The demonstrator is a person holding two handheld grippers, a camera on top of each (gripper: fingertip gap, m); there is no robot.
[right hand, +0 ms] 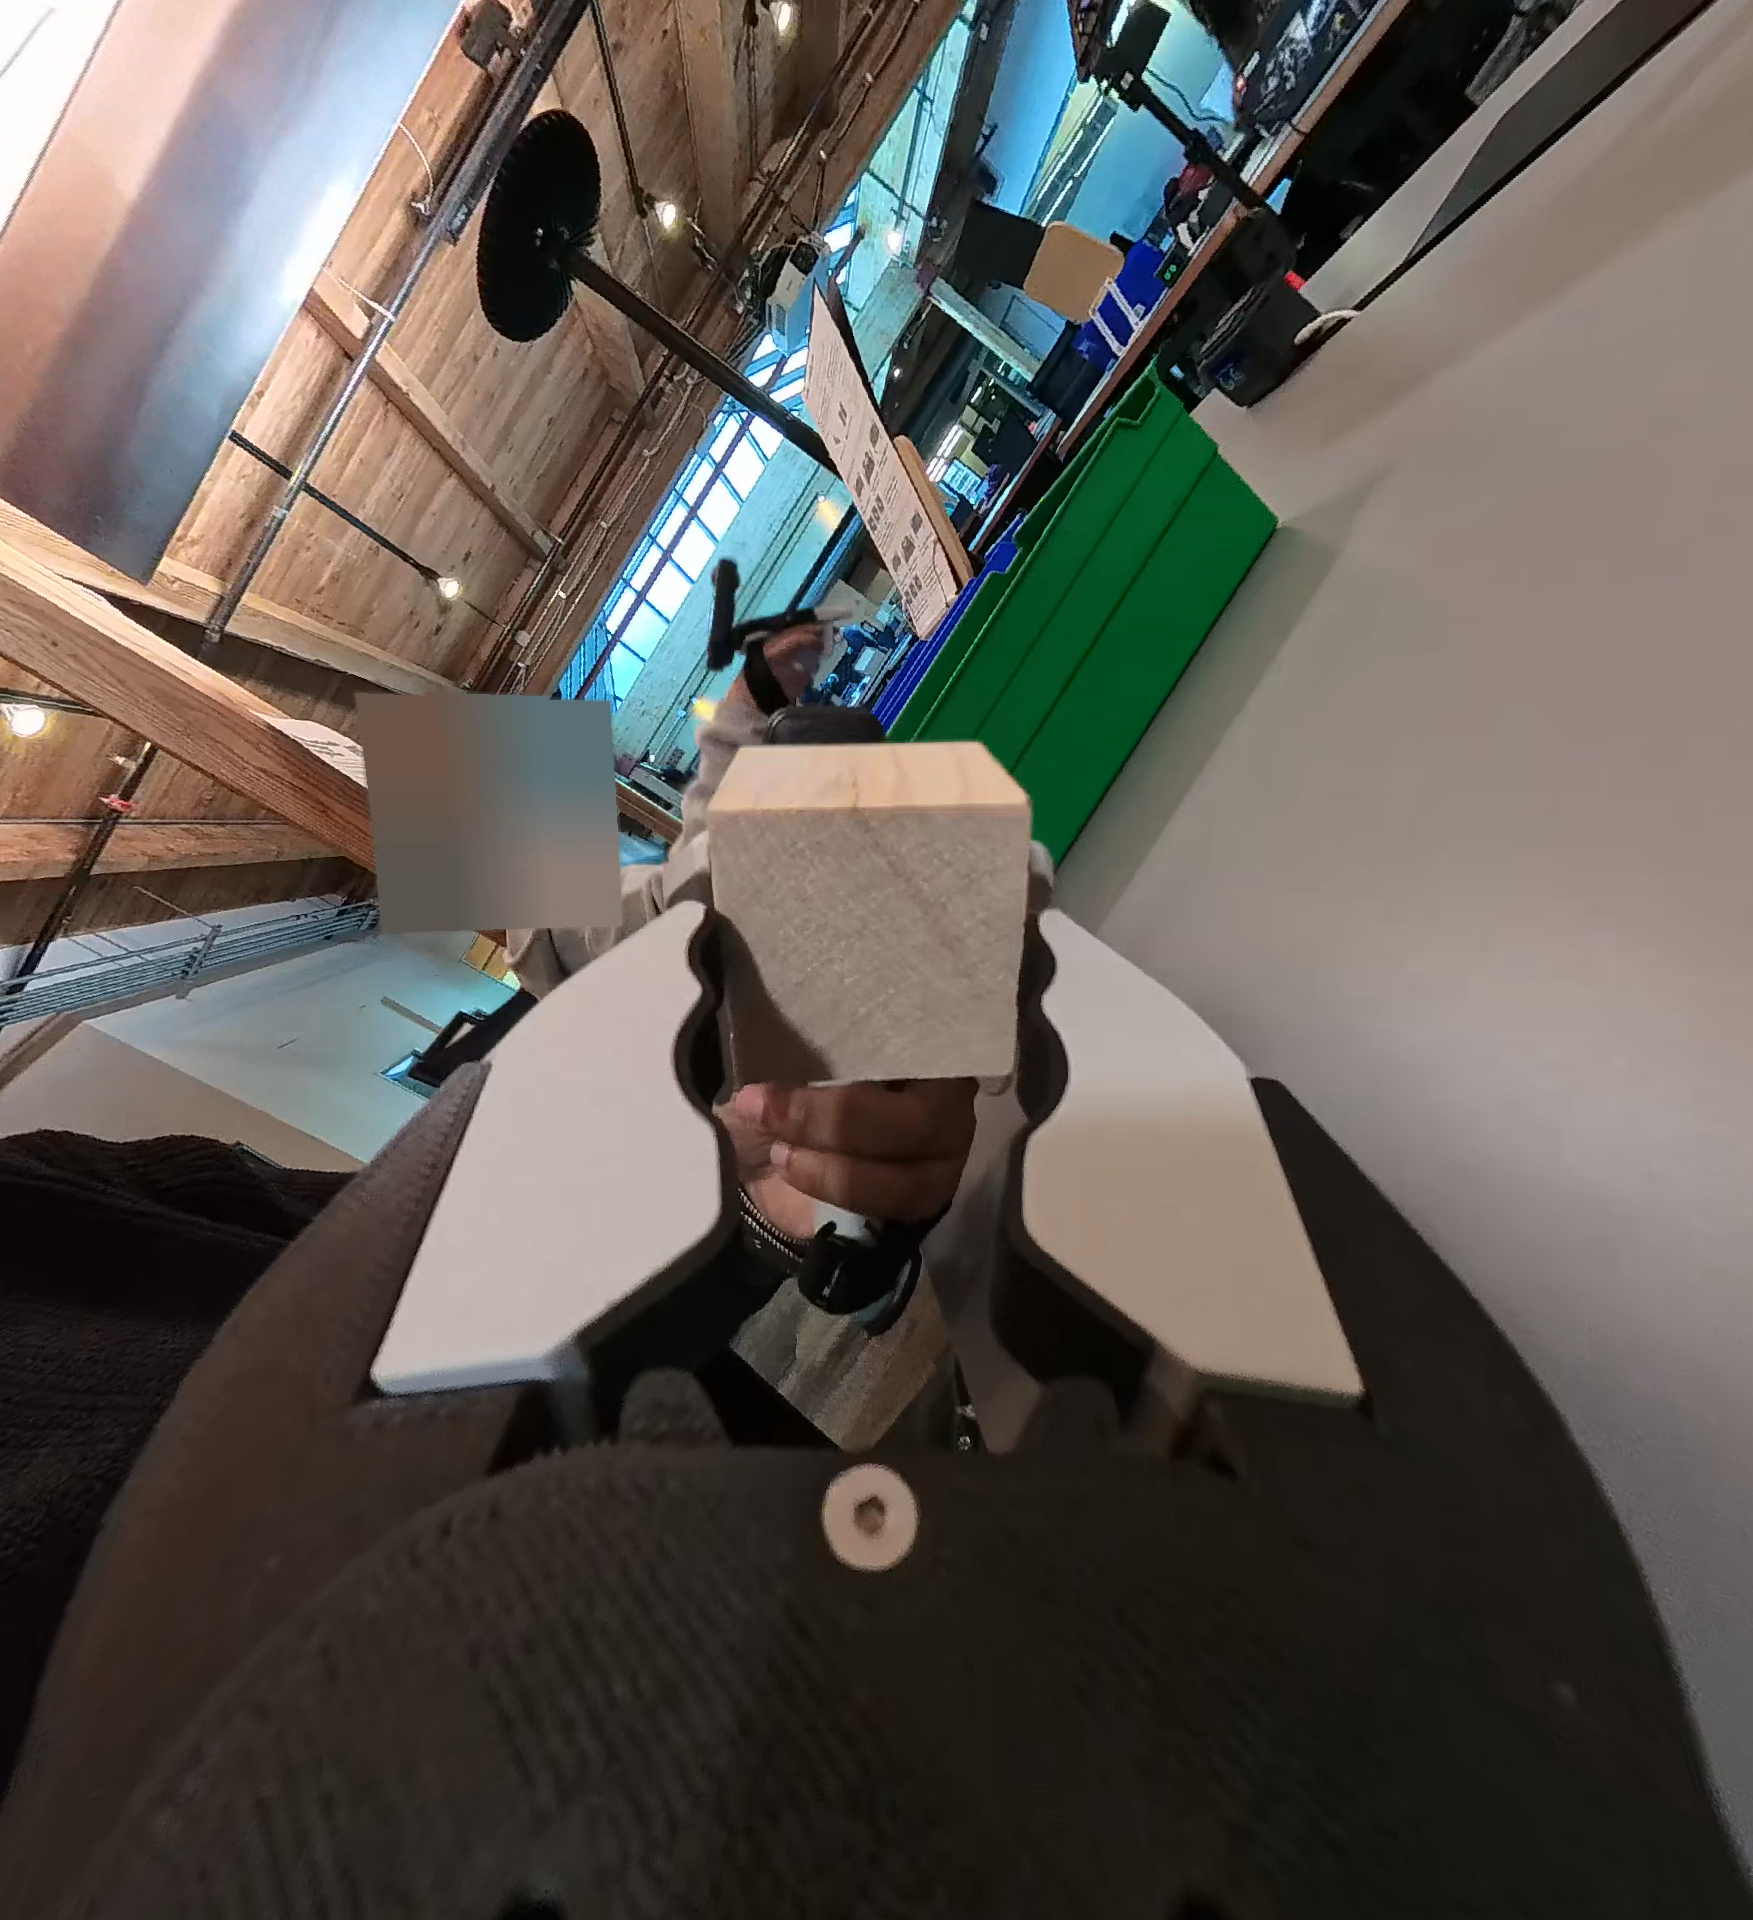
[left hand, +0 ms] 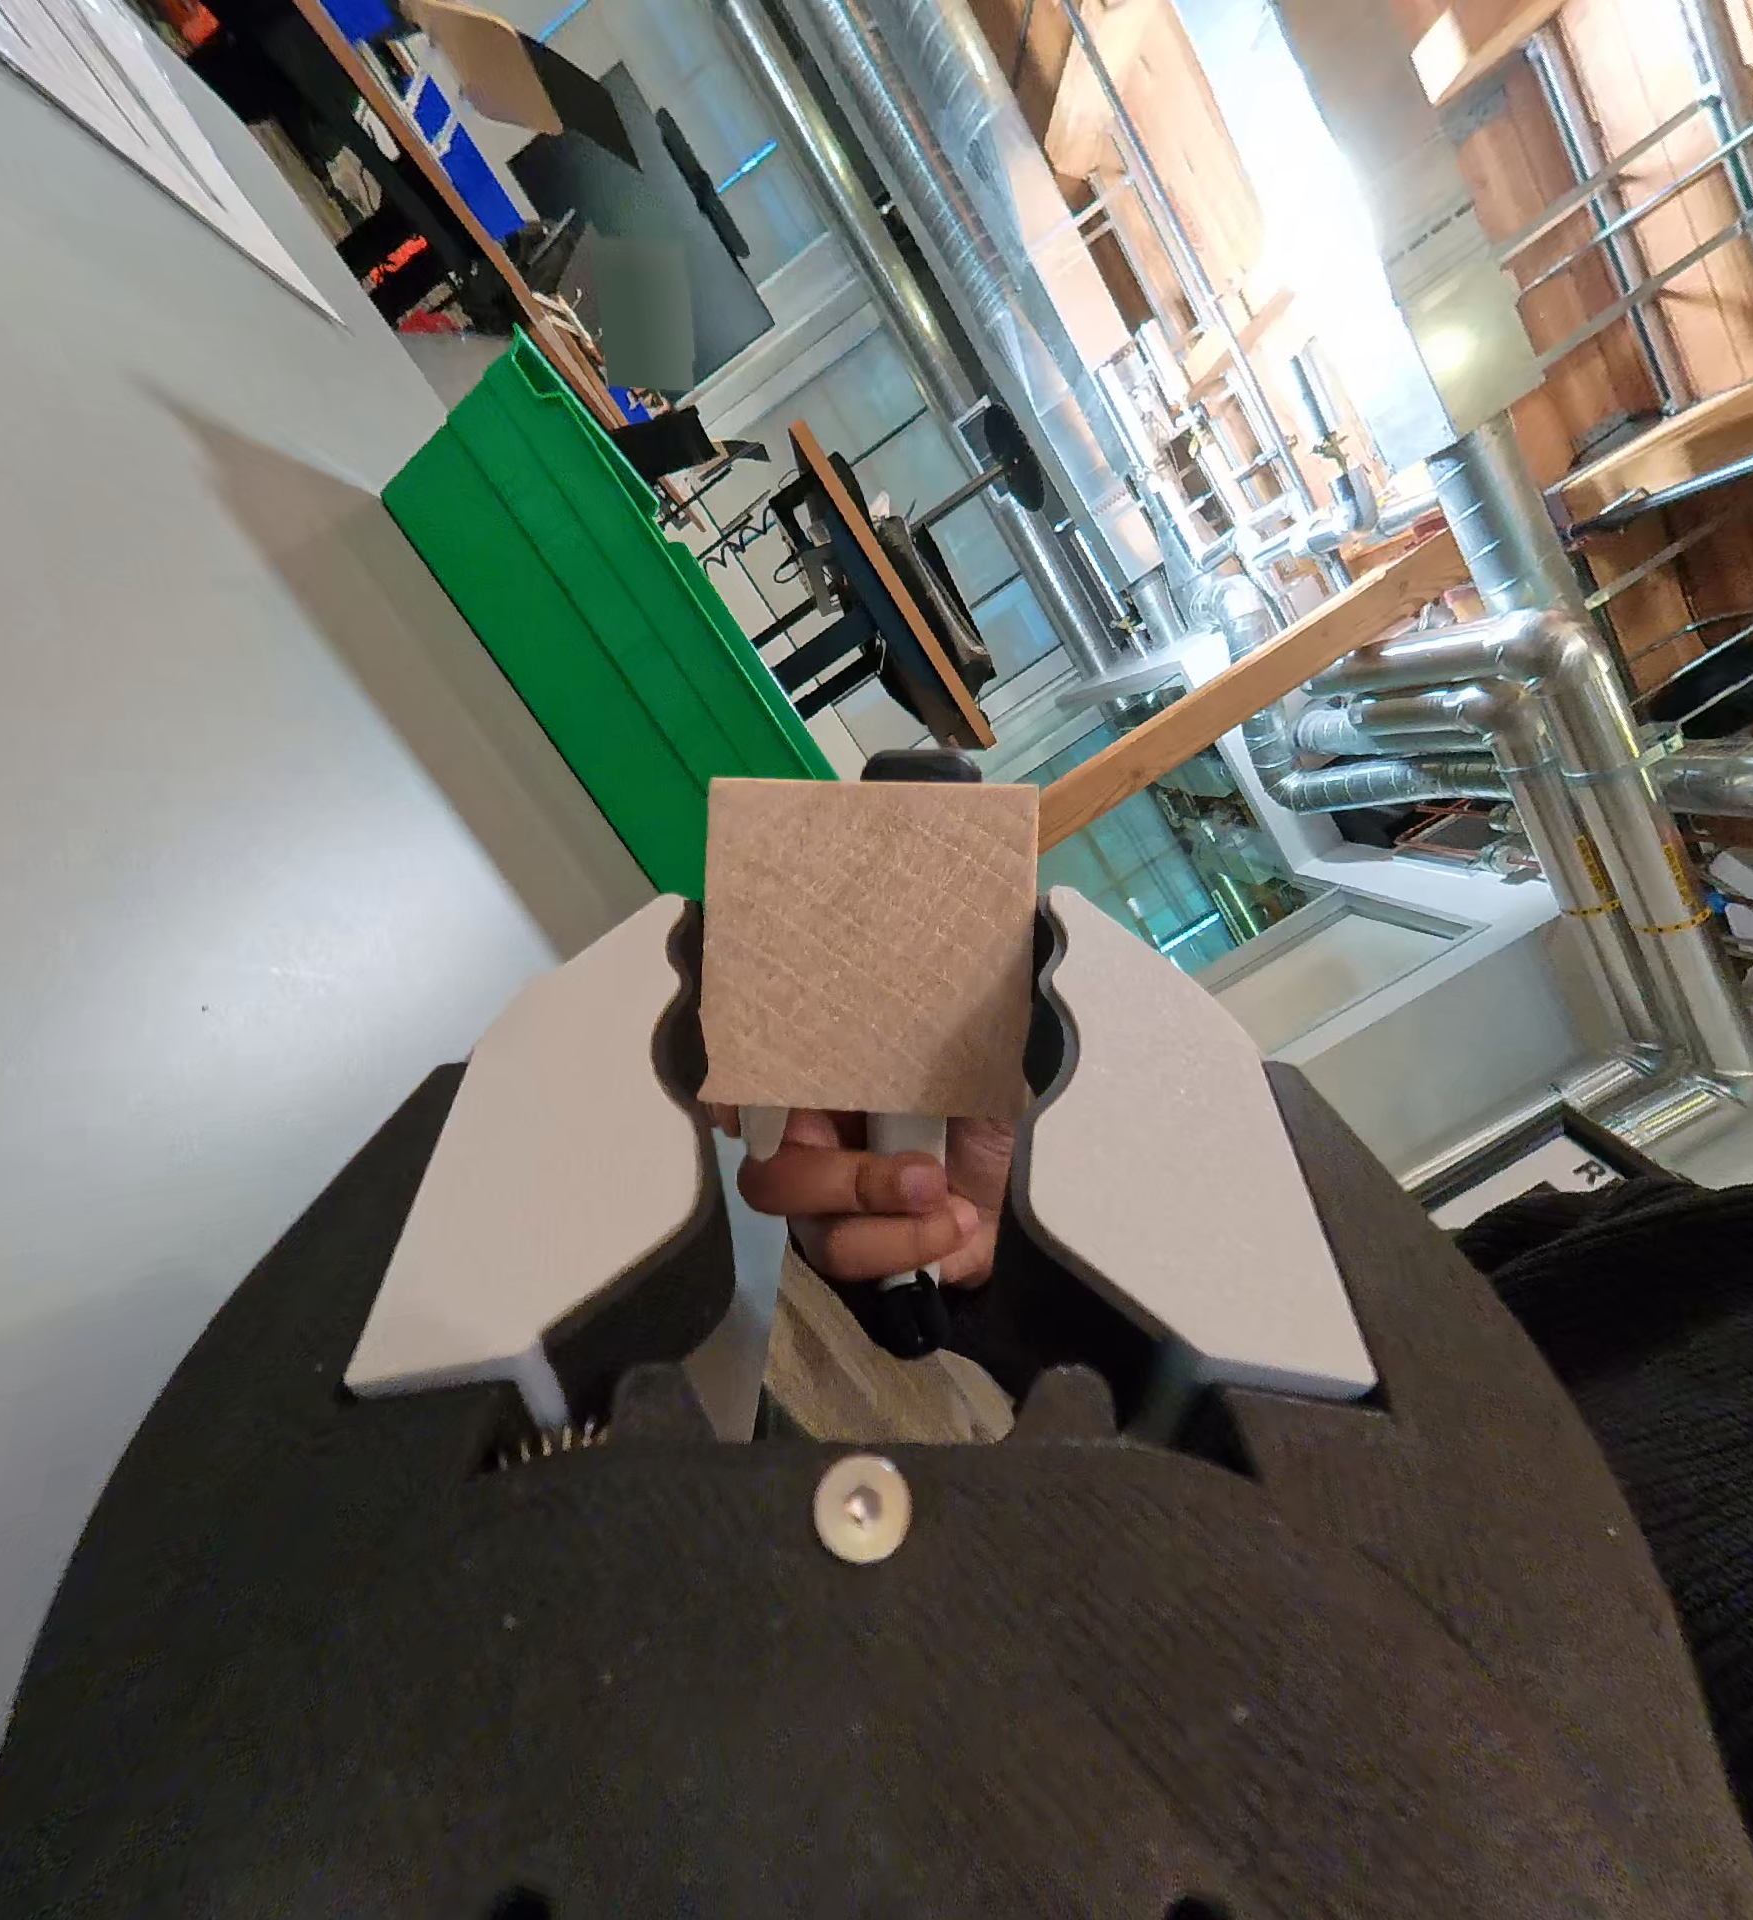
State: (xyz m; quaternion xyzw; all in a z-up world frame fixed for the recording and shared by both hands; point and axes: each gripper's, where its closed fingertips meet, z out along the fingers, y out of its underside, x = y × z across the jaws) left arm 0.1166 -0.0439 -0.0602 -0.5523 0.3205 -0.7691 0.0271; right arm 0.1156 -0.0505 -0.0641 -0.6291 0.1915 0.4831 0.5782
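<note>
Grey table (left hand: 176,831); grippers (left hand: 867,935) pinch square wood blocks (right hand: 867,935).

My L gripper (left hand: 867,997) & R gripper (right hand: 867,987) both raised, tilted sideways, fingers (left hand: 581,1132) clamped tight (each gripping something).

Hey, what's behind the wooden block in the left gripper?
Behind the wooden block, a hand grips a handle, and a green bin stands farther back. What the handle belongs to is covered.
</note>
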